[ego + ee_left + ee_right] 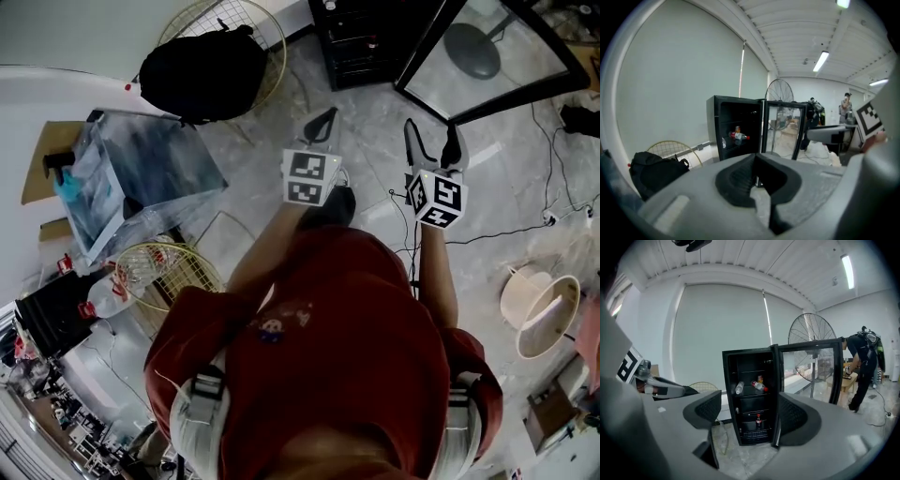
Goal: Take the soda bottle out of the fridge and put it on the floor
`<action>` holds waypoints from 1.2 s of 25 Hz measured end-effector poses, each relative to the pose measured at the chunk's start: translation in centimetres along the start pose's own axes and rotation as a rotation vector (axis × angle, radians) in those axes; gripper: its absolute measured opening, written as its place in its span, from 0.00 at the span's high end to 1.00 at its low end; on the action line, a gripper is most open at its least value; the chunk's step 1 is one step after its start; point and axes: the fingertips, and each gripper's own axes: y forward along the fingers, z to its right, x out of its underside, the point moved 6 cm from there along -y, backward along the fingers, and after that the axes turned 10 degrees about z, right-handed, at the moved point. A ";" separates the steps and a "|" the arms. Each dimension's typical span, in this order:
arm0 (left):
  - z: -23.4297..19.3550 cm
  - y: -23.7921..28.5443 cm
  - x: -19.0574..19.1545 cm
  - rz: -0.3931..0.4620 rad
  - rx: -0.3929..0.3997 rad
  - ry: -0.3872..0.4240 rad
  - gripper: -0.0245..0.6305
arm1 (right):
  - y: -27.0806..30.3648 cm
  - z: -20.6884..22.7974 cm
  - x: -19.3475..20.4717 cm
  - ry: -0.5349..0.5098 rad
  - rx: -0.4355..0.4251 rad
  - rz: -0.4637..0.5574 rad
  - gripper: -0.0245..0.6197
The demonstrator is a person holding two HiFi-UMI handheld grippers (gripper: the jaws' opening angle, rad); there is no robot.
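Grey marble floor (375, 169) runs ahead of us to the fridge (750, 399), which stands against a pale wall with its glass door (813, 371) swung wide open to the right. We hold both tools out in front, level with each other and well short of the fridge.

Our left gripper (323, 120) has its jaws clenched together, the dark pads meeting with nothing caught between them. Our right gripper (432, 141) has its jaws released and spread wide; only the distant fridge shows in the gap, and nothing touches the pads.

Inside the fridge, the soda bottle (758, 420), dark with a red label, stands upright near the front edge of a lower shelf. On the upper shelf a red-capped bottle (758, 386) lies on its side, just beside a clear bottle (739, 388) that leans near the left wall.

A black bag (202, 70) sits on the floor left of the fridge. A tall fan (812, 336) stands behind the door, and a person (862, 366) bends over at the far right.
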 end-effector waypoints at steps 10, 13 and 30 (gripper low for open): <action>-6.8 6.0 -0.7 0.004 0.028 -0.050 0.96 | 9.3 -2.2 -0.4 -0.010 0.002 -0.048 0.40; -8.4 7.3 -1.1 0.009 0.034 -0.045 0.96 | 11.3 -2.8 -0.5 -0.016 -0.017 -0.071 0.40; -11.7 11.9 -1.9 0.035 -0.070 -0.071 0.96 | 18.0 -1.4 -0.4 -0.030 -0.090 -0.067 0.40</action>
